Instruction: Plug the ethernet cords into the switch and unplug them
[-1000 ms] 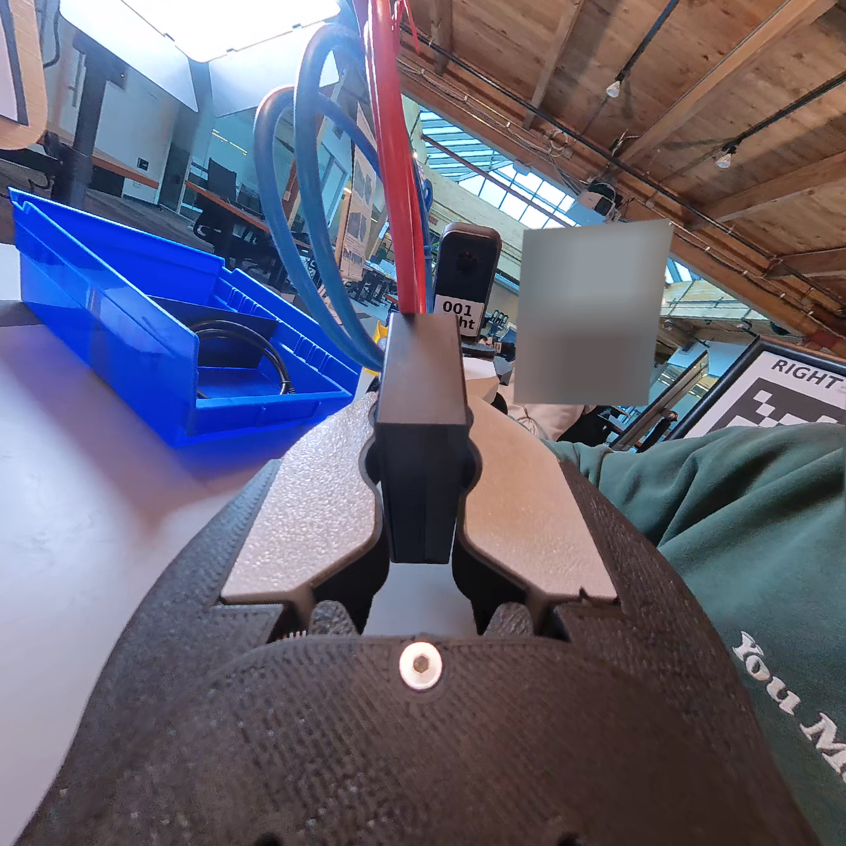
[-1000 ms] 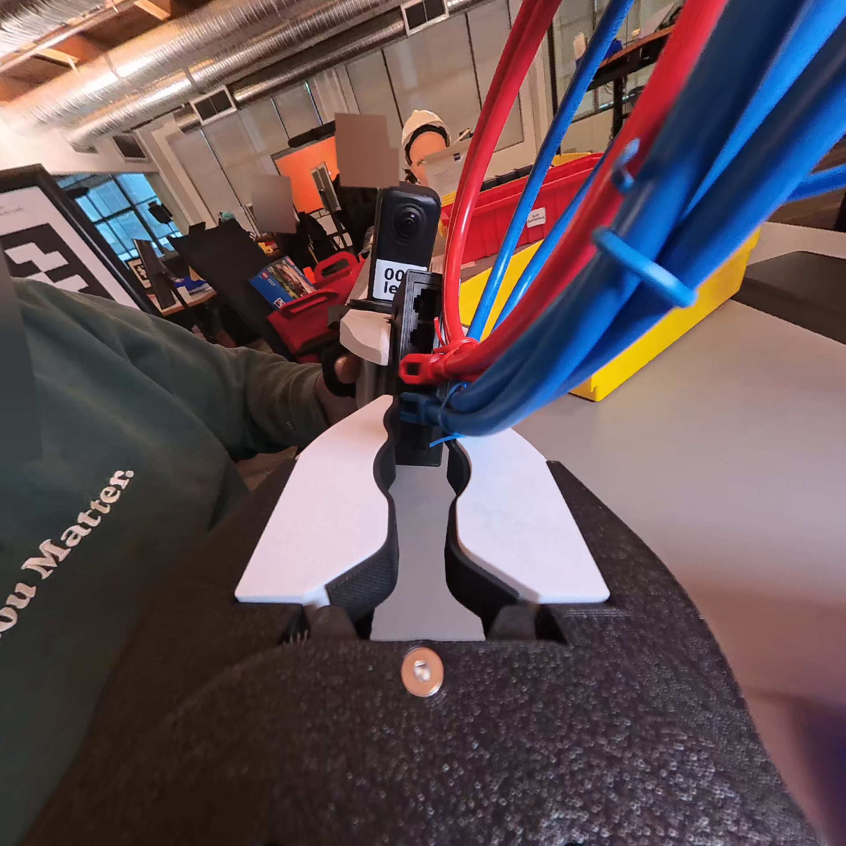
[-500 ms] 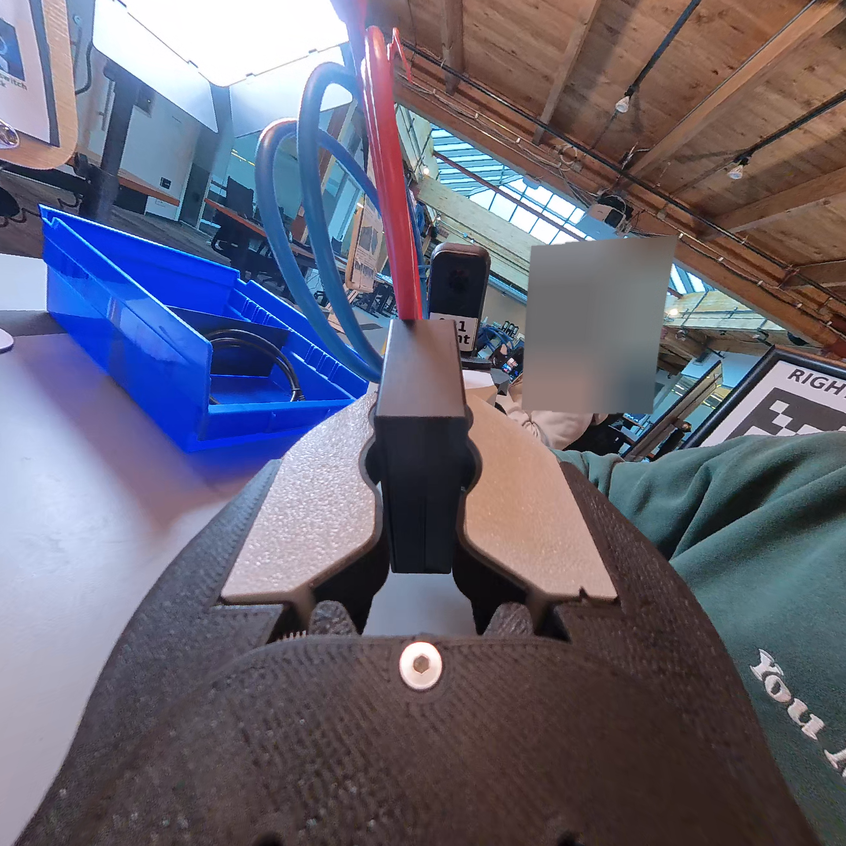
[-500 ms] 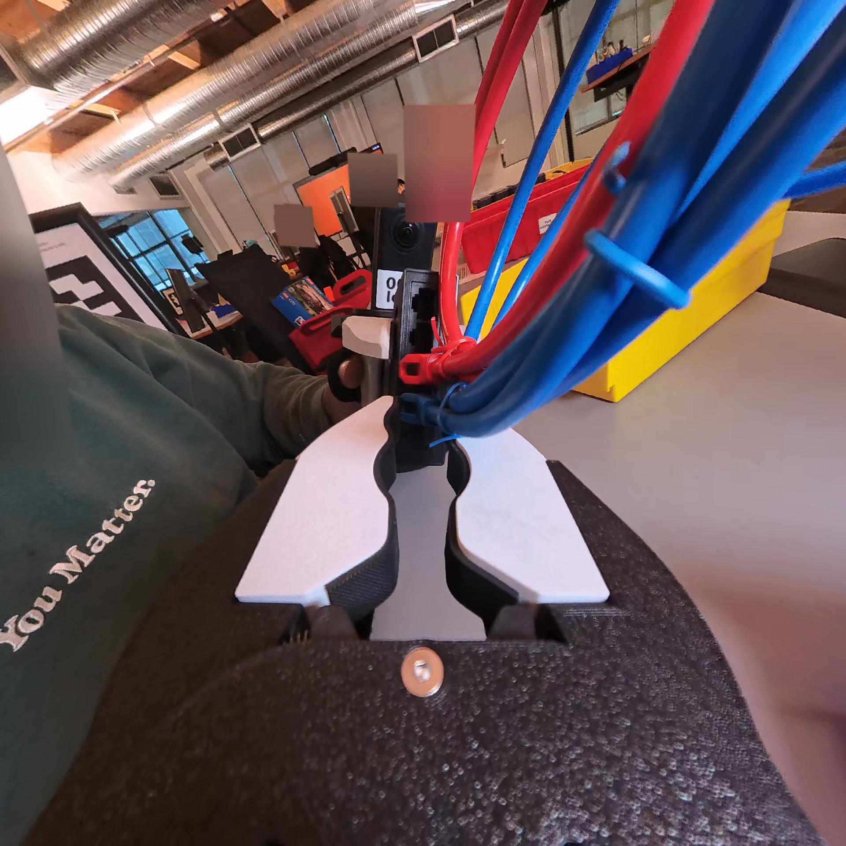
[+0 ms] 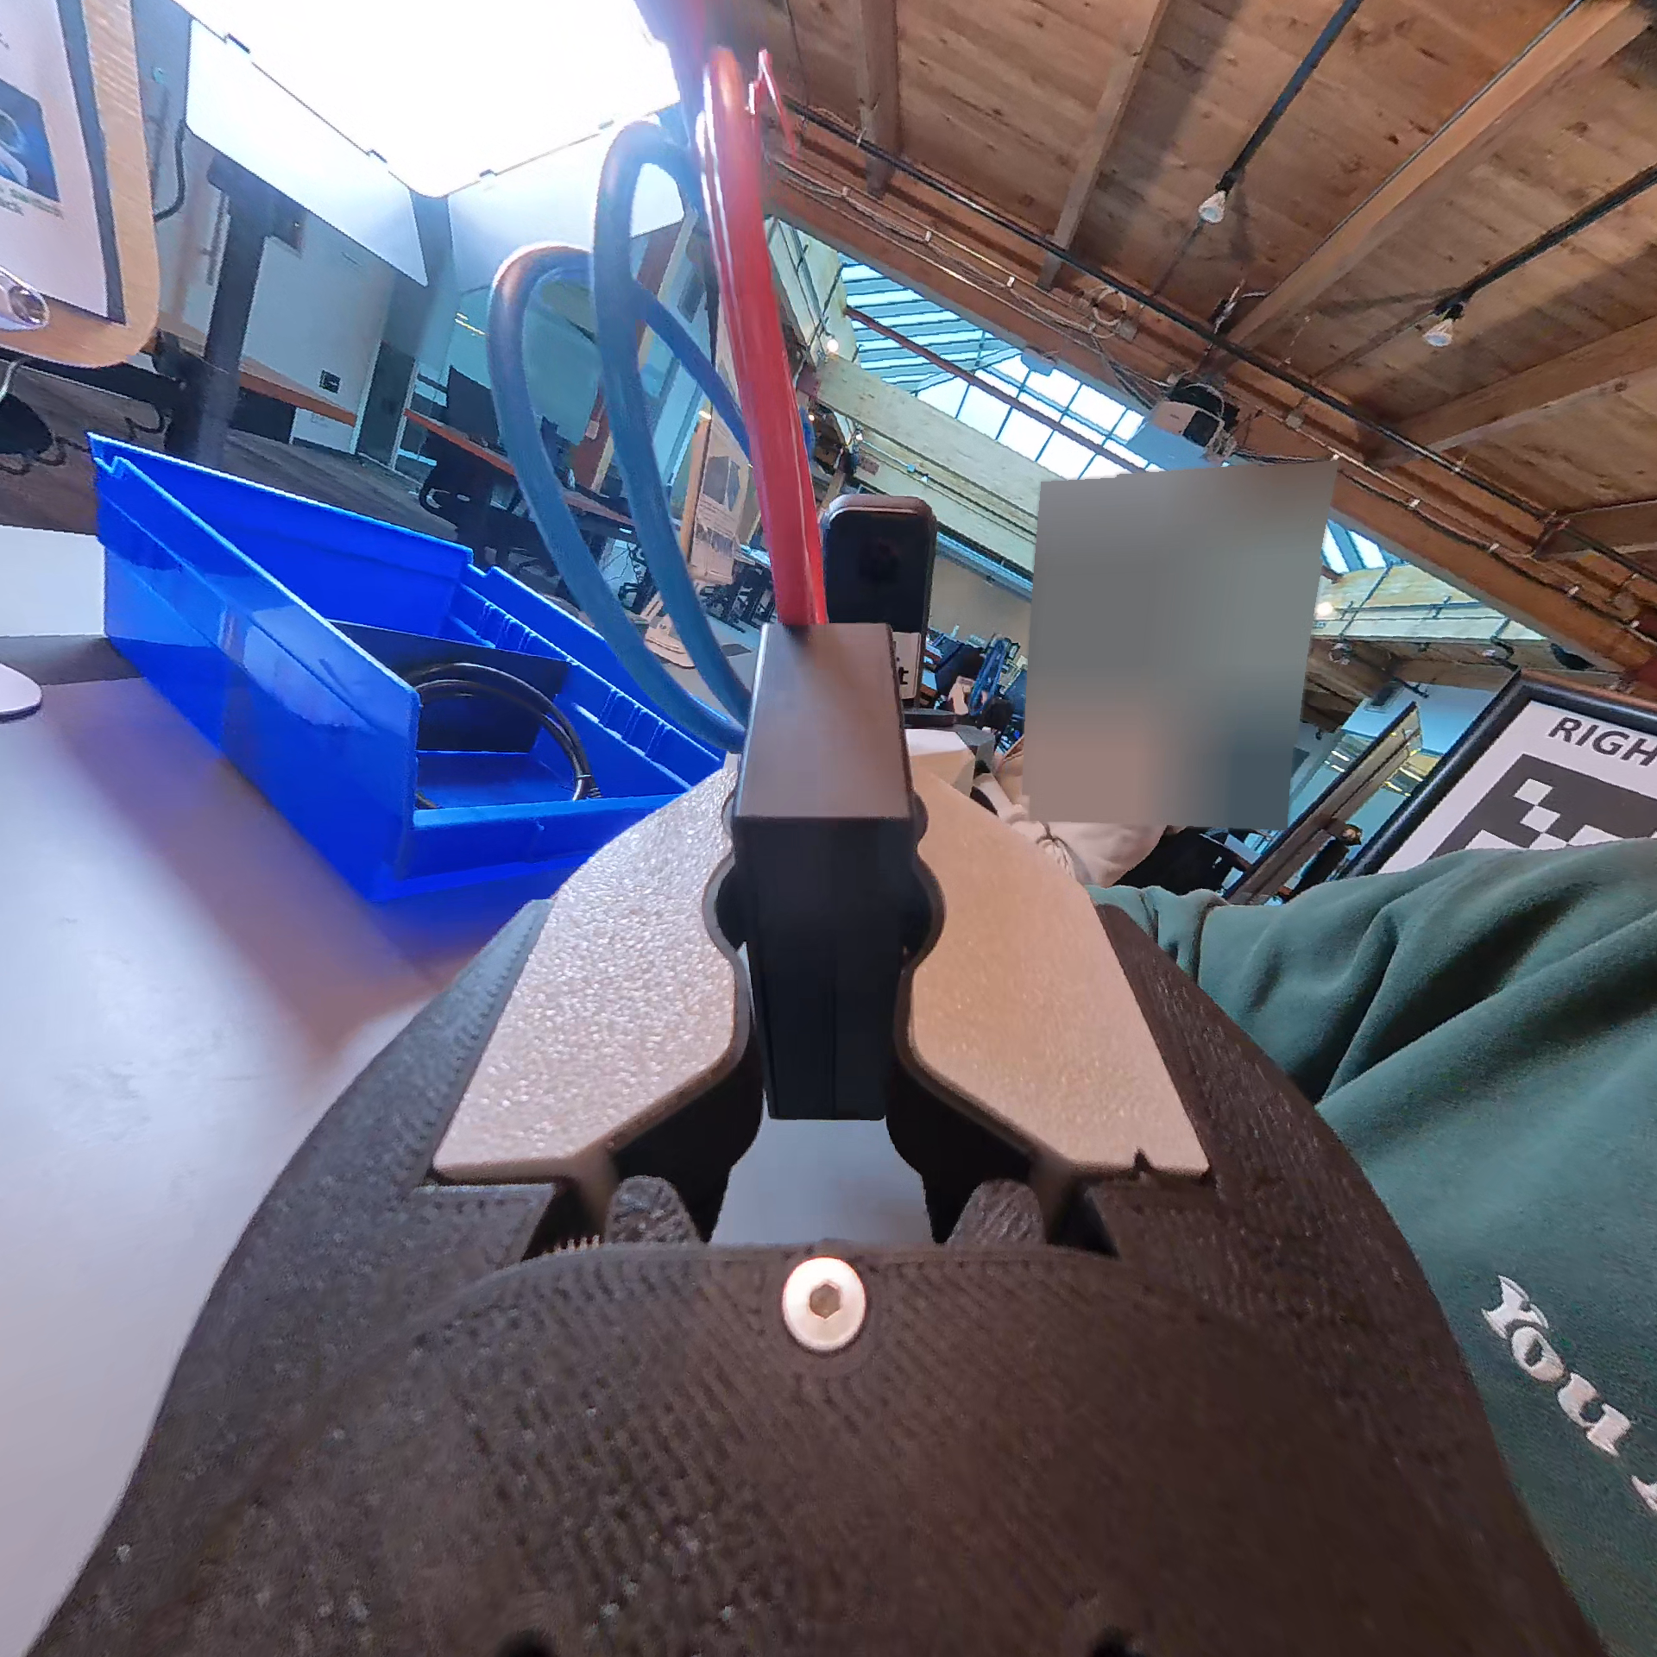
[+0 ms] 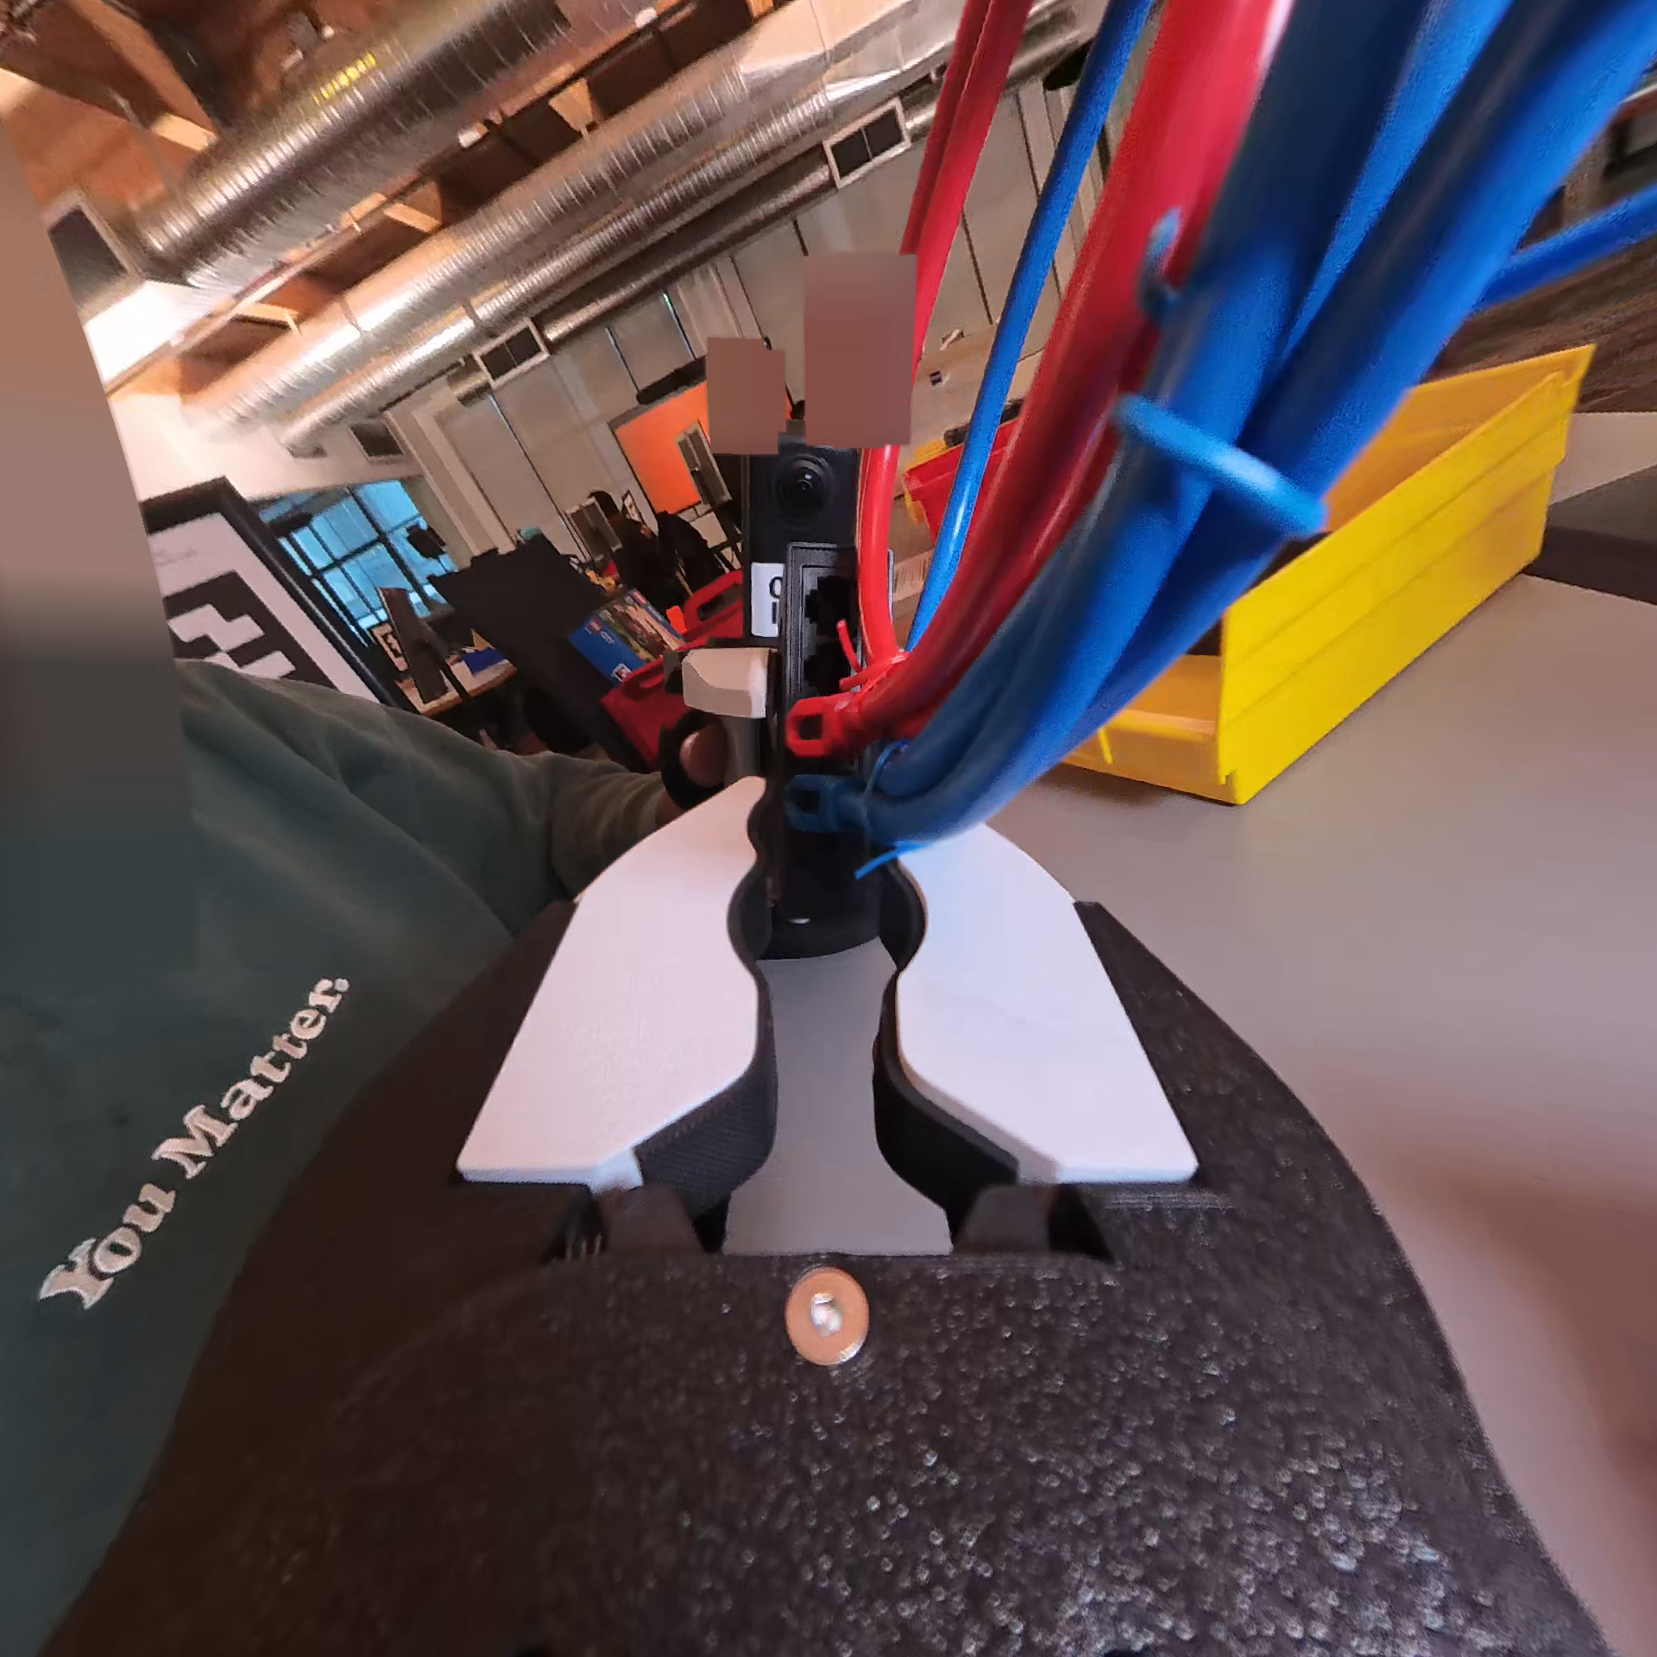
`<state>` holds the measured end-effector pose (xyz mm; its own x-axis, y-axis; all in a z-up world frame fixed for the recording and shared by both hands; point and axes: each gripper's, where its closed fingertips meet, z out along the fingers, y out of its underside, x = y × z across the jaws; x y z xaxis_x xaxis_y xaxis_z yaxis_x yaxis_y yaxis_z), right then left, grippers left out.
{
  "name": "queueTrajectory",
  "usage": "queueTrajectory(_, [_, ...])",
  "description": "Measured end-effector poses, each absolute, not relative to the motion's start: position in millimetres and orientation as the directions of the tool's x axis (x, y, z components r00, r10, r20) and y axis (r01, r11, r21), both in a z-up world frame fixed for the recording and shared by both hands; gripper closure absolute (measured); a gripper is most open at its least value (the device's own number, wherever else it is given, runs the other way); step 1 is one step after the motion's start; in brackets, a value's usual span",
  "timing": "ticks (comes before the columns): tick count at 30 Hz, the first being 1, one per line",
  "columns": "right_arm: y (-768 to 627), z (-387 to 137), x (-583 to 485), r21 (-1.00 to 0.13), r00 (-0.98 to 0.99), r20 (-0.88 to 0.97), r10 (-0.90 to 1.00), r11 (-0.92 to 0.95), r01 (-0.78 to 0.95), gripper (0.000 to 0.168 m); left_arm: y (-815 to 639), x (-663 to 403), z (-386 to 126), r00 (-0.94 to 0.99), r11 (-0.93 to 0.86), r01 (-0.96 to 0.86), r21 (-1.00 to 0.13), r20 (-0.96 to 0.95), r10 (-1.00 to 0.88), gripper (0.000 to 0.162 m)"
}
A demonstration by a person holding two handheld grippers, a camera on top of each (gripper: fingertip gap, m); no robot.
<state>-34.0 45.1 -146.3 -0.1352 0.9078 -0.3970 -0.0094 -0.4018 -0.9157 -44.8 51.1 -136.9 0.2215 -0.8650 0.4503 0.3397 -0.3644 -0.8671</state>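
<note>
Both my left gripper (image 5: pixel 823 883) and right gripper (image 6: pixel 820 874) clamp the switch (image 5: pixel 820 789); red cord (image 6: pixel 820 722) and blue cord (image 6: pixel 820 798) plugged, two ports empty.

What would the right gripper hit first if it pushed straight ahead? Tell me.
The right gripper would meet the black switch first: its end already sits between the jaws, with the red cords and blue cords plugged in just beyond.

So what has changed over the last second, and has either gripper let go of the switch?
Neither let go. The left gripper stays shut on the black switch and the right gripper on its other end. The pair swung together: the blue bin slid rightward in the left view, and the yellow bin rose in the right. The red cords and blue cords remain plugged in.
</note>
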Motion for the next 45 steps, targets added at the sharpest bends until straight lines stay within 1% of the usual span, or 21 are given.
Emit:
queueTrajectory(6, [45, -151, -36, -0.940, -0.082, -0.341, 0.936, -0.341, 0.025, 0.148, 51, -45, -136, 0.239, -0.350, 0.341, -0.873, 0.440, -0.866, 0.131])
queueTrajectory(13, [45, -152, -37, -0.938, -0.079, -0.346, 0.935, -0.345, 0.028, 0.149, 51, -44, -137, 0.246, -0.346, 0.336, -0.876, 0.436, -0.865, 0.131])
queueTrajectory(16, [48, -154, -37, -0.941, -0.044, -0.337, 0.941, -0.335, 0.042, 0.150, 53, -45, -138, 0.256, -0.355, 0.338, -0.872, 0.448, -0.856, 0.132])
queueTrajectory(20, [54, -155, -37, -0.963, 0.056, -0.260, 0.964, -0.263, 0.058, 0.150, 54, -45, -142, 0.274, -0.366, 0.356, -0.860, 0.470, -0.839, 0.131])
queueTrajectory(23, [54, -156, -38, -0.981, 0.141, -0.158, 0.977, -0.172, 0.095, 0.149, 55, -46, -140, 0.300, -0.336, 0.365, -0.868, 0.452, -0.840, 0.131])
queueTrajectory(30, [55, -155, -37, -0.990, 0.216, -0.069, 0.974, -0.093, 0.105, 0.149, 56, -47, -138, 0.299, -0.332, 0.373, -0.867, 0.451, -0.841, 0.131])
queueTrajectory(33, [54, -148, -37, -0.993, 0.205, -0.088, 0.975, -0.101, 0.056, 0.150, 54, -47, -133, 0.279, -0.325, 0.375, -0.868, 0.440, -0.854, 0.131])
queueTrajectory(35, [54, -144, -36, -0.987, 0.166, -0.157, 0.974, -0.162, 0.017, 0.151, 54, -48, -132, 0.250, -0.342, 0.384, -0.858, 0.454, -0.855, 0.131])
queueTrajectory(36, [62, -143, -30, -0.983, 0.201, -0.177, 0.963, -0.181, -0.001, 0.154, 56, -52, -132, 0.251, -0.340, 0.396, -0.853, 0.457, -0.853, 0.131])
queueTrajectory(37, [73, -140, -19, -0.986, 0.244, -0.167, 0.955, -0.167, -0.019, 0.154, 54, -59, -124, 0.201, -0.352, 0.442, -0.825, 0.473, -0.858, 0.132])
queueTrajectory(38, [77, -135, -9, -0.977, 0.222, -0.215, 0.951, -0.208, -0.054, 0.154, 54, -65, -119, 0.183, -0.351, 0.462, -0.815, 0.475, -0.861, 0.132])
queueTrajectory(39, [78, -130, -3, -0.965, 0.184, -0.260, 0.948, -0.249, -0.082, 0.154, 55, -68, -118, 0.202, -0.330, 0.455, -0.827, 0.457, -0.866, 0.132])
queueTrajectory(40, [76, -126, 1, -0.959, 0.145, -0.279, 0.949, -0.267, -0.093, 0.154, 56, -70, -117, 0.201, -0.327, 0.458, -0.826, 0.455, -0.868, 0.132])
queueTrajectory(43, [95, -122, 22, -0.958, 0.193, -0.288, 0.938, -0.282, -0.058, 0.154, 62, -73, -118, 0.162, -0.379, 0.486, -0.787, 0.507, -0.846, 0.132])
queueTrajectory(45, [113, -124, 45, -0.932, 0.216, -0.357, 0.909, -0.360, -0.024, 0.154, 64, -77, -118, 0.150, -0.397, 0.500, -0.770, 0.529, -0.835, 0.132])
